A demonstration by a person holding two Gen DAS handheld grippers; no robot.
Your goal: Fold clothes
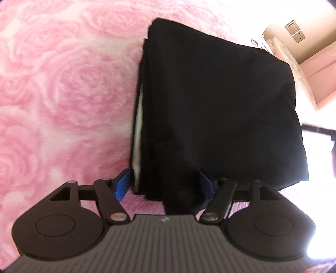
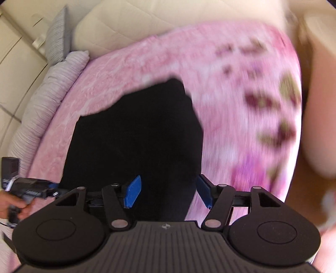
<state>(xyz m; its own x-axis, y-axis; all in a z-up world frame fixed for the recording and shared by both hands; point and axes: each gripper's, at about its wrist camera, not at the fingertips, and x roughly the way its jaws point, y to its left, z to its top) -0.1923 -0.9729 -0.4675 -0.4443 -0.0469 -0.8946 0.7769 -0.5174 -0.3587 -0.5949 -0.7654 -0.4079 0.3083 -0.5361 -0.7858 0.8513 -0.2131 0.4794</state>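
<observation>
Black folded garment [image 2: 134, 134] lies flat on a pink rose-textured blanket [image 2: 220, 88] covering the bed; taken as the landmark. Right gripper [image 2: 168, 192] sits at the garment's near edge, its blue pads [image 2: 132, 192] parted, one over the dark cloth and the other just off the garment's right edge above the blanket; neither pad presses on fabric. Left of the garment's near corner, the left gripper [image 2: 31, 189] is partly visible, held by a hand [image 2: 10, 206]; its jaw state cannot be read. Beyond the garment's far-left side, two grey ribbed pillows [image 2: 48, 98] line the blanket's edge against a cream quilted headboard [image 2: 117, 19]. Right of the garment the blanket's flower print is motion-blurred.
</observation>
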